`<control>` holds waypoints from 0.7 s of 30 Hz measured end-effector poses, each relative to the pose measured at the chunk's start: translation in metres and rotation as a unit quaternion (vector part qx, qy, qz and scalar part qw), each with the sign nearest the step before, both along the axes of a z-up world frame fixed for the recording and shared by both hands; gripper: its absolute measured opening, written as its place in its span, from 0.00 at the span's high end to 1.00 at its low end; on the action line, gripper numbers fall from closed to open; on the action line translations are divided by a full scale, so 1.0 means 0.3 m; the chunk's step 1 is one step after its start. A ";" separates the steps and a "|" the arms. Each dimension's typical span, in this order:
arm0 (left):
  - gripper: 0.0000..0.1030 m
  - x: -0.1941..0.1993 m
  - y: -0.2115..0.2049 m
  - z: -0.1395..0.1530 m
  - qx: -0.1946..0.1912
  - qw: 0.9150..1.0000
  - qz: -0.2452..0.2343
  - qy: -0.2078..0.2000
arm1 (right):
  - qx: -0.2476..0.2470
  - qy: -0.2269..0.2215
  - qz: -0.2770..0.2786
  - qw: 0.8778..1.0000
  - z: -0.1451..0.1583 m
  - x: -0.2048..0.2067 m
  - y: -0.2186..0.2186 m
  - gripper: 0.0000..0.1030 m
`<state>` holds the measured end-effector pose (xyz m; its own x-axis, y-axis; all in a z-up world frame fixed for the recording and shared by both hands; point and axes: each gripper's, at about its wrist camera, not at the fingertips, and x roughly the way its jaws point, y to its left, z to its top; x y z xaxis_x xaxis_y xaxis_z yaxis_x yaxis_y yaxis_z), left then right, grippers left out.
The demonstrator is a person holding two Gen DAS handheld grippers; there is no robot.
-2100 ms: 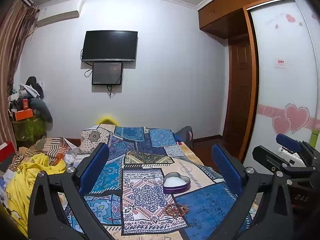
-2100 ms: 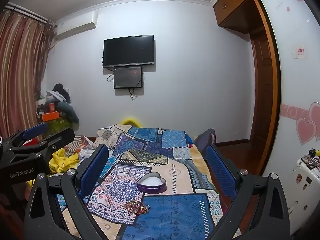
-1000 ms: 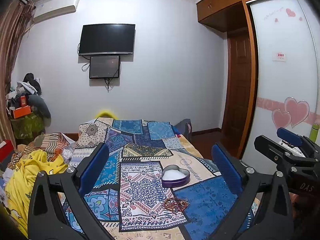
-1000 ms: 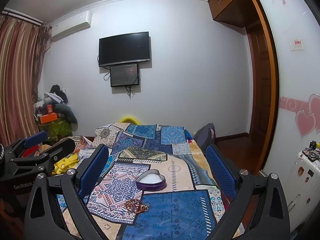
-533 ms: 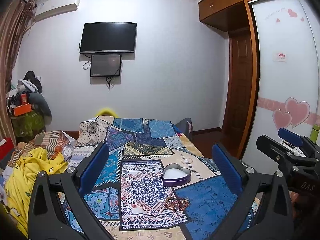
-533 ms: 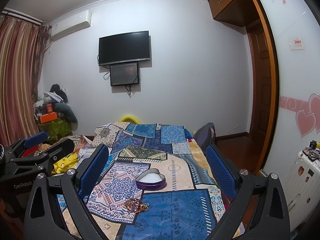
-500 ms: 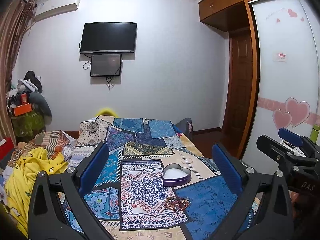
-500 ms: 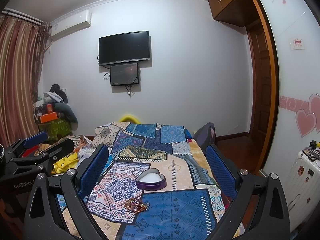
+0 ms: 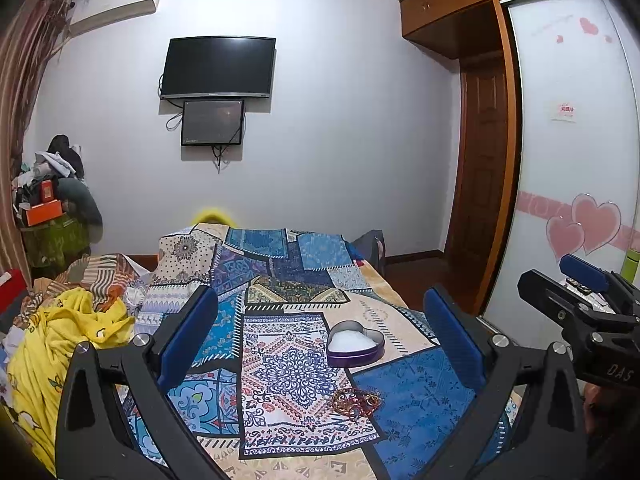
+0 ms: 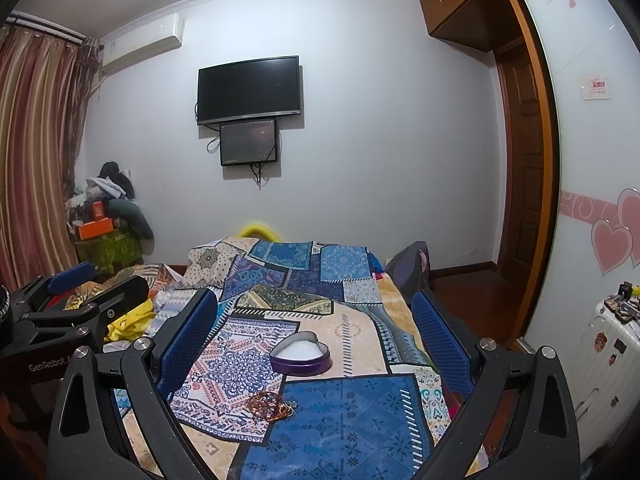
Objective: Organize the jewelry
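Observation:
A tangle of reddish-gold jewelry (image 9: 355, 399) (image 10: 270, 401) lies on the patchwork bedspread (image 9: 288, 280). Just beyond it stands a purple heart-shaped box (image 9: 355, 343) (image 10: 301, 354) with a white lining and no lid on. My left gripper (image 9: 320, 340) is open and held above the bed, well short of both, with nothing between its fingers. My right gripper (image 10: 314, 338) is open too and holds nothing. In each wrist view the other gripper shows at the edge, the right gripper (image 9: 580, 292) at the right edge and the left gripper (image 10: 76, 292) at the left edge.
Yellow and striped bedding (image 9: 60, 336) is heaped on the left of the bed. A cluttered stand (image 10: 104, 232) sits by the curtain. A wardrobe with heart decals (image 9: 580, 200) and a white suitcase (image 10: 608, 344) stand on the right. A TV (image 9: 218, 68) hangs on the far wall.
Both views have shifted only slightly; the grippers stay open above the bed, and the jewelry and the box have not moved.

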<state>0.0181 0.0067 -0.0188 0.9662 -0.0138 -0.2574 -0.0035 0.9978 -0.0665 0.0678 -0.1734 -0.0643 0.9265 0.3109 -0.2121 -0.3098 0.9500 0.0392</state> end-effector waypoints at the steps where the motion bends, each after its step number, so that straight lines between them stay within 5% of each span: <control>1: 0.00 0.000 0.004 -0.003 -0.001 1.000 0.000 0.000 | 0.000 0.000 0.000 1.000 0.003 -0.003 0.001 0.06; 21: 0.00 0.053 0.019 -0.042 -0.009 1.000 -0.003 0.018 | -0.011 0.021 0.003 1.000 -0.014 0.041 0.022 0.06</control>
<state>0.0341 0.0126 -0.0314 0.9562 -0.0253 -0.2918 0.0006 0.9964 -0.0847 0.0802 -0.1669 -0.0685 0.9150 0.3109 -0.2571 -0.3137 0.9490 0.0311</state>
